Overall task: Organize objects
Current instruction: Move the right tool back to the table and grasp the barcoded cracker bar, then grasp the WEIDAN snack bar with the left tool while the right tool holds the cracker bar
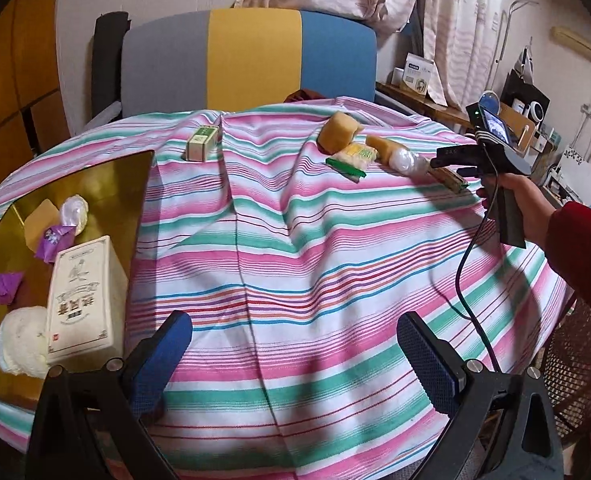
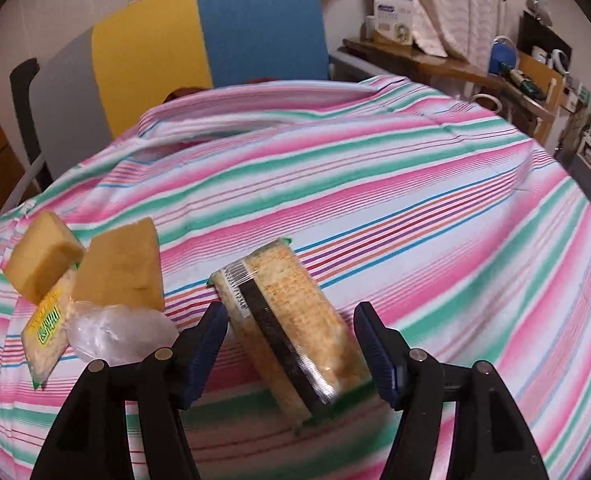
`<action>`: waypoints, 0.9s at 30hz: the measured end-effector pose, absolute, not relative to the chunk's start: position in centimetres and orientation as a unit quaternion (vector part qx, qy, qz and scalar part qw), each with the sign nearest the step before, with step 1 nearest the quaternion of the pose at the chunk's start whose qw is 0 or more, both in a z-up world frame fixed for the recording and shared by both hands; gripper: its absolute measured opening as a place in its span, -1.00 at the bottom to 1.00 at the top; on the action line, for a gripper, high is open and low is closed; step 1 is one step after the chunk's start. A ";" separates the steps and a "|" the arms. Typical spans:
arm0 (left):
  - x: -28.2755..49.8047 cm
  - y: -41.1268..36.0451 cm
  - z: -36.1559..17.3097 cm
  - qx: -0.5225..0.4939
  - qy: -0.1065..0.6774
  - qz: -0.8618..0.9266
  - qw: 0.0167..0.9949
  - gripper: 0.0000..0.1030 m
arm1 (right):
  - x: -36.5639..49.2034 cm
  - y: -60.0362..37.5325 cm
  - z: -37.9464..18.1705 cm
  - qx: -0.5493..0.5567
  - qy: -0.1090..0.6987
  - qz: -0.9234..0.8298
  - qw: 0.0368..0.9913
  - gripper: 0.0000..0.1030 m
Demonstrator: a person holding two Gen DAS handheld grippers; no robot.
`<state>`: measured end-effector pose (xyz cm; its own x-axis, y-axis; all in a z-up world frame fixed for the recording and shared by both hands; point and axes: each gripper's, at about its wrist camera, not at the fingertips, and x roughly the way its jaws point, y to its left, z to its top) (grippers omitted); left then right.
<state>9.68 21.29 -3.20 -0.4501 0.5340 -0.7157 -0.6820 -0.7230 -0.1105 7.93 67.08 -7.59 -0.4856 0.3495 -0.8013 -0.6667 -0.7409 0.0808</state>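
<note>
- Left wrist: left gripper jaws apart, empty, over the surface's near edge; gold tray at left edge.
- Right wrist: right gripper jaws apart, straddling cracker pack; long axis runs roughly along fingers, right arm nearer.

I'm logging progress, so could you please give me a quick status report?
Right tongs open, straddling cracker pack, not gripped. Left tongs open, empty, over cloth. White bag close beside the left finger.

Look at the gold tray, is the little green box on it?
No, the little green box sits on the striped cloth, far from the gold tray, which holds a tall cream box and purple candies.
</note>
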 end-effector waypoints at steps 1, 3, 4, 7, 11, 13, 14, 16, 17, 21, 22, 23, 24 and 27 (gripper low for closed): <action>9.5 21.6 -3.3 -0.385 0.097 0.845 0.359 1.00 | 7.8 67.0 -8.0 -0.408 0.193 0.840 0.301 0.29; 9.2 22.2 -3.5 -0.389 0.096 0.842 0.361 1.00 | 7.6 66.6 -8.6 -0.411 0.184 0.841 0.298 0.29; 9.1 22.6 -3.5 -0.390 0.096 0.840 0.364 1.00 | 7.7 66.2 -8.7 -0.409 0.175 0.844 0.301 0.29; 8.8 23.7 -3.3 -0.383 0.097 0.843 0.366 1.00 | 7.8 65.8 -8.7 -0.407 0.170 0.844 0.306 0.11; 7.4 25.8 -2.9 -0.386 0.094 0.843 0.362 1.00 | 8.7 65.4 -8.5 -0.398 0.194 0.842 0.308 -0.03; 6.3 27.0 -2.8 -0.387 0.086 0.844 0.360 1.00 | 9.6 64.8 -8.4 -0.390 0.215 0.841 0.308 -0.02; 5.9 27.4 -2.8 -0.389 0.084 0.844 0.359 1.00 | 10.0 64.3 -8.4 -0.388 0.224 0.840 0.307 -0.02; 4.6 28.9 -2.8 -0.396 0.083 0.843 0.356 1.00 | 11.0 62.8 -8.3 -0.381 0.233 0.840 0.307 -0.02; 4.0 29.7 -2.8 -0.399 0.081 0.841 0.356 1.00 | 11.1 62.4 -8.3 -0.379 0.235 0.841 0.307 -0.02; 1.6 33.9 -3.0 -0.392 0.100 0.844 0.351 1.00 | 12.1 60.0 -8.4 -0.368 0.224 0.847 0.310 -0.02; 1.2 34.9 -3.1 -0.385 0.109 0.846 0.351 1.00 | 12.2 59.8 -8.5 -0.366 0.222 0.848 0.312 -0.02; 0.6 36.2 -3.2 -0.379 0.119 0.848 0.351 1.00 | 12.4 59.5 -8.5 -0.363 0.218 0.849 0.315 -0.02; 0.1 37.6 -3.3 -0.370 0.130 0.849 0.353 1.00 | 12.5 59.2 -8.5 -0.361 0.212 0.850 0.319 -0.02; -2.0 41.7 -4.5 -0.371 0.158 0.838 0.368 1.00 | 12.1 58.7 -8.6 -0.365 0.191 0.849 0.331 -0.02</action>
